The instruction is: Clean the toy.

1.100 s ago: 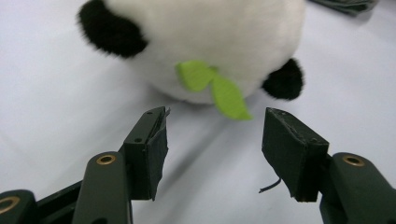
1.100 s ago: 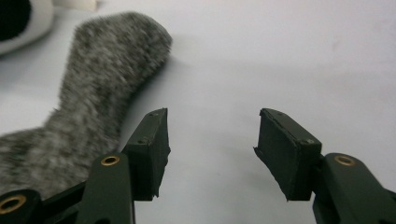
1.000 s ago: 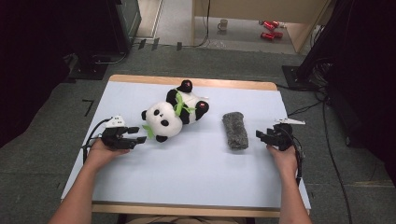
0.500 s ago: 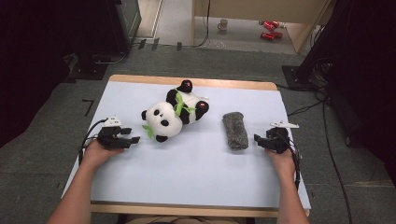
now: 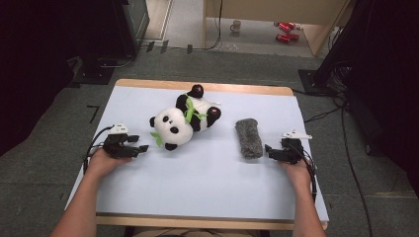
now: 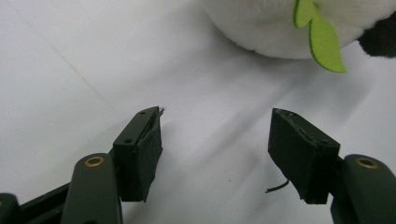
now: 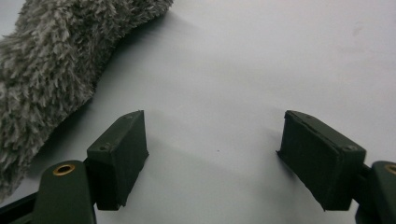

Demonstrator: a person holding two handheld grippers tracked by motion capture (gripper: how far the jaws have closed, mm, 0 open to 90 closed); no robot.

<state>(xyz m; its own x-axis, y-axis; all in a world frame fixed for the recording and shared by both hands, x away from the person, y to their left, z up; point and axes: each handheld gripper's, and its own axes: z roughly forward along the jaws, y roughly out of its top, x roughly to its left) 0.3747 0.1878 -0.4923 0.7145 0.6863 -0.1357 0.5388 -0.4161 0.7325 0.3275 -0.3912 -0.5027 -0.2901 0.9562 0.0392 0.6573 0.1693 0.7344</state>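
the left hand-held gripper (image 5: 141, 148) is resting on the pale blue-white desk (image 5: 207, 187) with its jaws spread and nothing between them, pointing at the black-and-white plush panda toy with green felt leaves (image 5: 185, 118), which is lying on its back near the middle of the desk, just beyond the fingertips. the right hand-held gripper (image 5: 268, 149) is sitting near the desk's right edge, its jaws having just been opening and now standing wide and empty, with the grey shaggy rolled cloth (image 5: 248, 138) lying just beside its left jaw, apart from the pads. judging from this, the main risk is a shallow bite: the panda's head is round and soft, so the left jaws may be pinching only fur or a thin felt leaf and letting it slip or tear, or nudging the toy away rather than catching it. the cloth is loose and fluffy, so the right jaws may be catching a few fibres and unrolling it, or pushing it toward the panda. in the left gripper view the toy is cut off at the top edge, showing only a white curve, one leaf and a dark patch; in the right gripper view the cloth's far end is running out of frame. how tightly the cloth is rolled is hard to make out.
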